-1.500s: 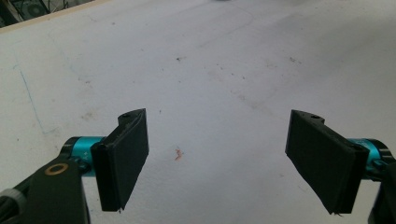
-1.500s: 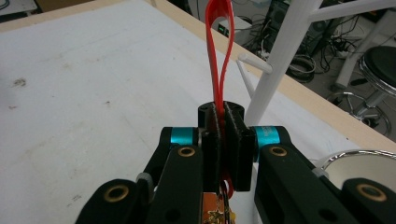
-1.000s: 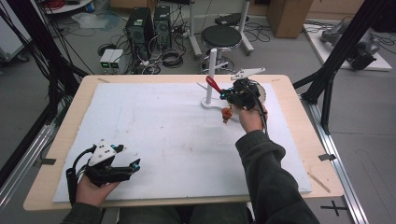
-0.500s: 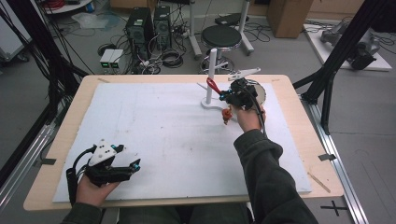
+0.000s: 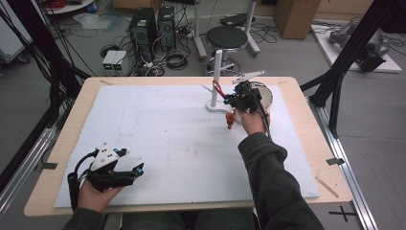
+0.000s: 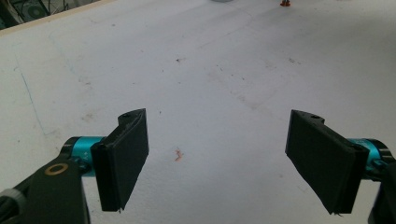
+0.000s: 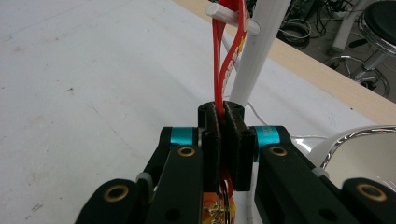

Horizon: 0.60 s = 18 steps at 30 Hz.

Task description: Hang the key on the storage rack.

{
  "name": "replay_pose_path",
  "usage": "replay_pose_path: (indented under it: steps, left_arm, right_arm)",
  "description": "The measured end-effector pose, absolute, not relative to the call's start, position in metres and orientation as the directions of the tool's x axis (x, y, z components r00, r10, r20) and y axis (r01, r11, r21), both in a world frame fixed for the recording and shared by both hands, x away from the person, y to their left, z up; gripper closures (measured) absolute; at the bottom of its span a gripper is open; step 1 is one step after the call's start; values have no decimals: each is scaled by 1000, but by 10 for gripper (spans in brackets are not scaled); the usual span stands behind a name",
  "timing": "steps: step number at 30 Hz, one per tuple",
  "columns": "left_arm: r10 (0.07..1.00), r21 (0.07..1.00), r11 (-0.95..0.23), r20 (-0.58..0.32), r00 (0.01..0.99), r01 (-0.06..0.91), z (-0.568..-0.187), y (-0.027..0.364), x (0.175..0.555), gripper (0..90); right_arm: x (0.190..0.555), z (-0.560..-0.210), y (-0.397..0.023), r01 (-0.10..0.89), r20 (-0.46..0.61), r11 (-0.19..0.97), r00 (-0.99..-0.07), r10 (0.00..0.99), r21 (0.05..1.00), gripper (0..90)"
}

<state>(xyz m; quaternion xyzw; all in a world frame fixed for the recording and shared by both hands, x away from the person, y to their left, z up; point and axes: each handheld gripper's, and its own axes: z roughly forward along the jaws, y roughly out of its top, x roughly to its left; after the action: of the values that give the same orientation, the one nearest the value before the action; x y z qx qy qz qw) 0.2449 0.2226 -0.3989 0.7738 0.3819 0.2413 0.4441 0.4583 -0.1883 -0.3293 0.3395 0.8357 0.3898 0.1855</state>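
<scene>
A white stand (image 5: 218,67) with short pegs rises at the far side of the white board. A red strap (image 5: 218,88) loops over one peg (image 7: 229,16) and runs down into my right gripper (image 5: 238,98). That gripper (image 7: 223,109) is shut on the red strap (image 7: 218,51), just in front of the stand's post (image 7: 254,60). An orange charm (image 5: 230,119) hangs from the strap below the gripper. My left gripper (image 5: 136,170) rests low at the board's near left corner. Its jaws (image 6: 217,140) stand wide open over bare board, nothing between them.
The white foam board (image 5: 158,129) covers most of the wooden table (image 5: 306,124). A round shiny mirror or dish (image 5: 265,96) lies just right of the stand, close to my right hand. A white clip-like piece (image 5: 249,75) sits behind it.
My right gripper has edged slightly left toward the stand, still holding the strap. The left gripper has stayed put.
</scene>
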Motion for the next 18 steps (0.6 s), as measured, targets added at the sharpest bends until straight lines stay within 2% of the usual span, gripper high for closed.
replay_pose_path:
  steps: [18]
  left_arm:
    - [805, 873, -314, 36, 592, 374, -399, 223, 245, 217]
  right_arm:
    - [464, -338, -187, 456, -17, 461, -697, 717, 761, 852]
